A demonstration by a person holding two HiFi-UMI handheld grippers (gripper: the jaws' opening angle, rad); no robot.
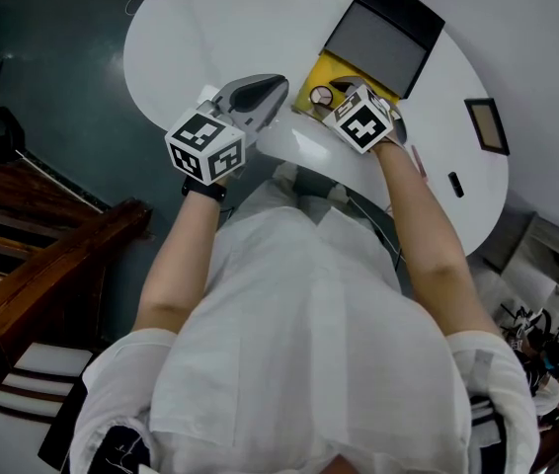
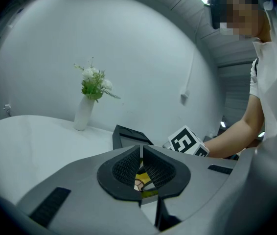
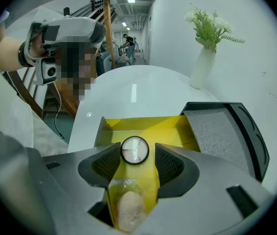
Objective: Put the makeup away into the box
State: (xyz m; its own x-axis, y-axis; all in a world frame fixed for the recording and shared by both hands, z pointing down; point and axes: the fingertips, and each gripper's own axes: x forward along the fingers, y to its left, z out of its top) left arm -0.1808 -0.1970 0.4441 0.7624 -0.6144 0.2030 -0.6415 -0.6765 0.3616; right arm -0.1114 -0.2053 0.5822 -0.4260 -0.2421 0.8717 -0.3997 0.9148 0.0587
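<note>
A yellow box [image 1: 337, 70] stands open on the white table [image 1: 220, 28], its black lid [image 1: 383, 33] folded back. Inside lie a round compact [image 1: 320, 96] and a pale sponge in a clear bag [image 3: 128, 207]. My right gripper [image 1: 351, 107] hovers over the box; in the right gripper view the right gripper [image 3: 137, 161] is open, with the compact [image 3: 134, 150] lying between the jaw tips and clear of both pads. My left gripper [image 1: 272, 89] is beside the box on its left, shut and empty. In the left gripper view the left gripper [image 2: 142, 168] has its pads together.
A white vase of flowers [image 2: 87, 106] stands at the far side of the table. A dark framed rectangle [image 1: 486, 126] and a small black item [image 1: 455, 184] lie at the table's right. Wooden stairs [image 1: 42, 265] are on the left beyond the table edge.
</note>
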